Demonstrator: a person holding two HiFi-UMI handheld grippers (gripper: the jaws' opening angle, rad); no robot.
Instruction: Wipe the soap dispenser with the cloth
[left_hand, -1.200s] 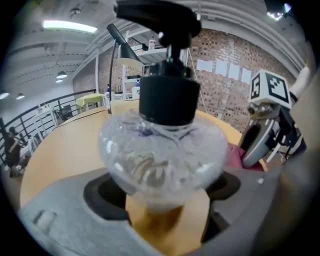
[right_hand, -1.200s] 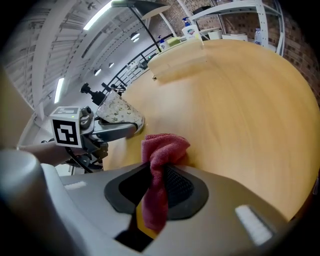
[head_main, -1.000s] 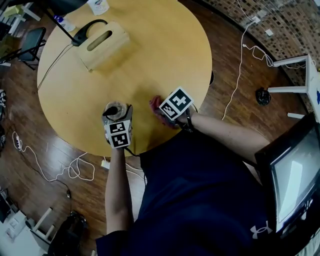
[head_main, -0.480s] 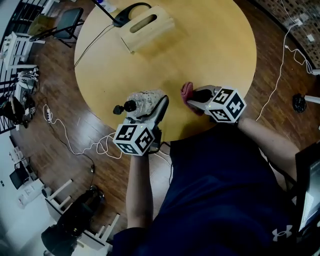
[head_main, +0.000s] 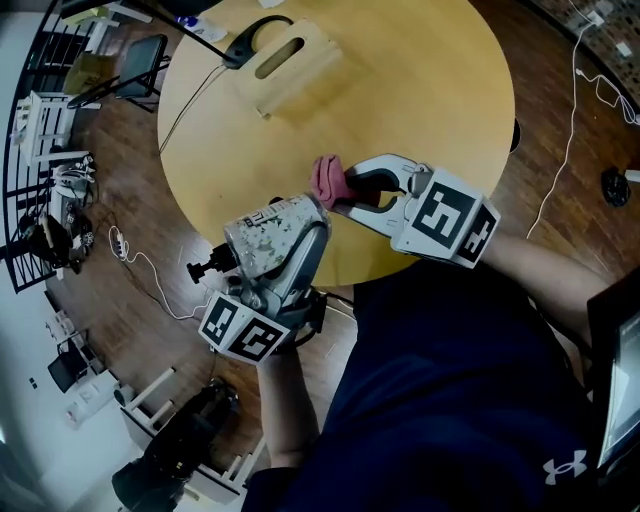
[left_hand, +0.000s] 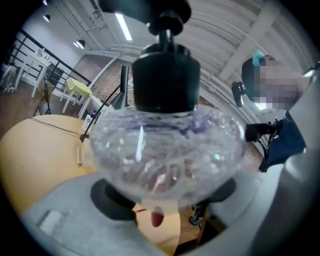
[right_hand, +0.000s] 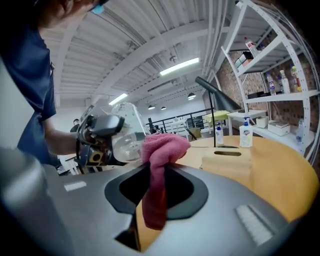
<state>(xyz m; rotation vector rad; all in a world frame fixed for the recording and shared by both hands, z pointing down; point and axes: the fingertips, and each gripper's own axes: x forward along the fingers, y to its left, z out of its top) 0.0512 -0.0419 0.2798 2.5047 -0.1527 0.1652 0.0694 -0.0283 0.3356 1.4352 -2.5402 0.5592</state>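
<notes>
Dispenser (head_main: 265, 240) lies sideways (pump (head_main: 205, 268) pointing left).

A round wooden table (head_main: 440, 90) stands on a dark wood floor (head_main: 120, 200) strewn with white cables (head_main: 573, 70). A black chair (head_main: 140, 55) sits nearby. White shelves (right_hand: 272, 65) line a brick wall (right_hand: 231, 80); strip lights (right_hand: 180, 65) glow overhead.

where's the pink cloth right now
In the head view the pink cloth is pinched in the right gripper, beside the soap dispenser held in the left gripper.
</notes>
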